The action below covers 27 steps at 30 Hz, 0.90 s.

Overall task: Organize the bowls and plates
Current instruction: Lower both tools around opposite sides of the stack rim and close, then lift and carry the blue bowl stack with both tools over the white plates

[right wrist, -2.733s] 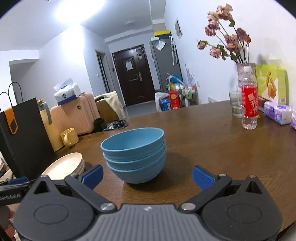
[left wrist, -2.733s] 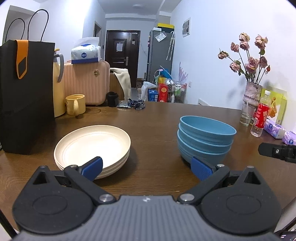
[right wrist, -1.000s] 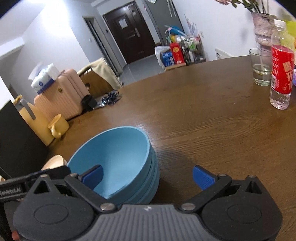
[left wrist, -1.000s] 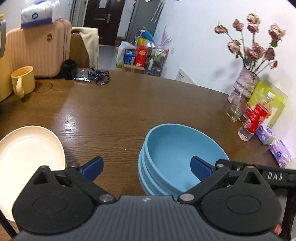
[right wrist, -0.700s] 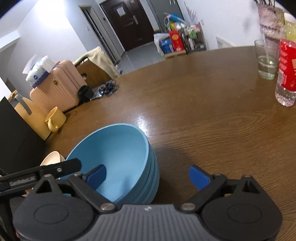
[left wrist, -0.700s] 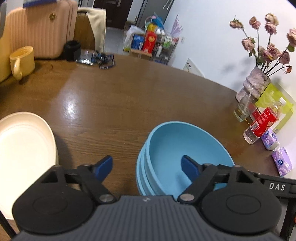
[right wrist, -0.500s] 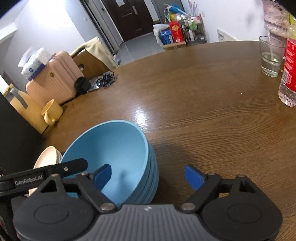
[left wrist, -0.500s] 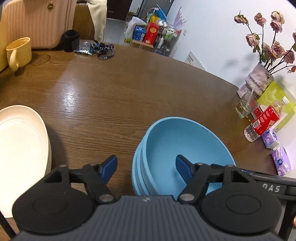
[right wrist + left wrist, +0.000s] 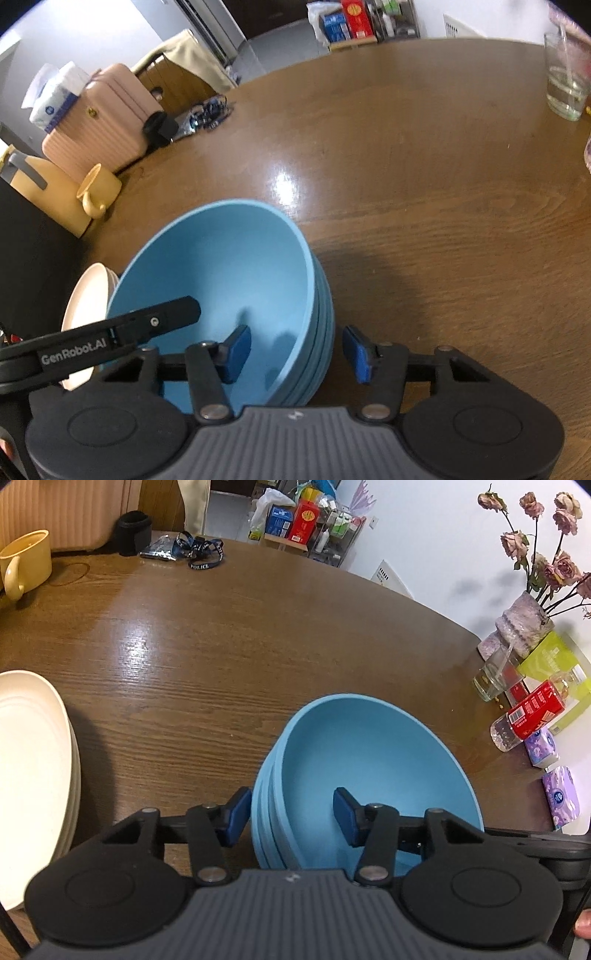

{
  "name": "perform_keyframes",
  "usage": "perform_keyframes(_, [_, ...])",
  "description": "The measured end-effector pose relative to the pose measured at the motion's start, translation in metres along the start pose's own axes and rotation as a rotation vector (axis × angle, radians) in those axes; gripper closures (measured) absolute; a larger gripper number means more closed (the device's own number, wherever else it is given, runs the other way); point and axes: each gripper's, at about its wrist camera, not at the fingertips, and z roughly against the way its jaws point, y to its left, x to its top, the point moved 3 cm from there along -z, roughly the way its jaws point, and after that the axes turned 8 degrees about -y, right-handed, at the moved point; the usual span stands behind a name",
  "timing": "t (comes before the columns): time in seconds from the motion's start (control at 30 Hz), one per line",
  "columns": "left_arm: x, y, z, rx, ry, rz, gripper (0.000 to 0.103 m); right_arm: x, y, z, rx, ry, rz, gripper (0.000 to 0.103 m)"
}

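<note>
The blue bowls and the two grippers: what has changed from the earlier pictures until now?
Both grippers came in from in front of the stacked blue bowls. The left gripper and right gripper narrowed from wide open, each straddling a side of the rim, not yet clamped. The bowls and cream plates stayed in place on the table.

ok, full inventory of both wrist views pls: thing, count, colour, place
bowls: stack of about three, blue, table front centre
plates: stack, cream, left of bowls
mug: one, yellow, far left
lanyard: one, dark blue, far edge
glass: one, clear, right edge
bottle: one, red label, right edge
tissue packs: two, purple, right edge
vase of flowers: one, pink, right rear
suitcase: one, pink, behind table
left gripper: open, straddling bowl rim
right gripper: open, straddling opposite rim
</note>
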Motion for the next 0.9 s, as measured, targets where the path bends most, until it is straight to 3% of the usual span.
perform_keyframes(0.3, [-0.005,0.003,-0.004,-0.007,0.051,0.006,0.056,-0.004,0.001,0.001,0.002,0.032,-0.009,0.057])
perform_keyframes(0.43, [-0.006,0.002,-0.003,0.001,0.047,0.009,0.058,-0.005,-0.002,0.004,-0.006,0.03,-0.029,0.061])
perform_keyframes(0.7, [-0.007,0.003,0.0,0.022,0.037,0.006,0.072,-0.006,-0.003,0.005,-0.04,0.038,-0.034,0.072])
perform_keyframes(0.9, [-0.011,0.003,0.006,0.042,0.038,-0.001,0.073,-0.011,0.0,0.009,-0.057,0.049,-0.033,0.077])
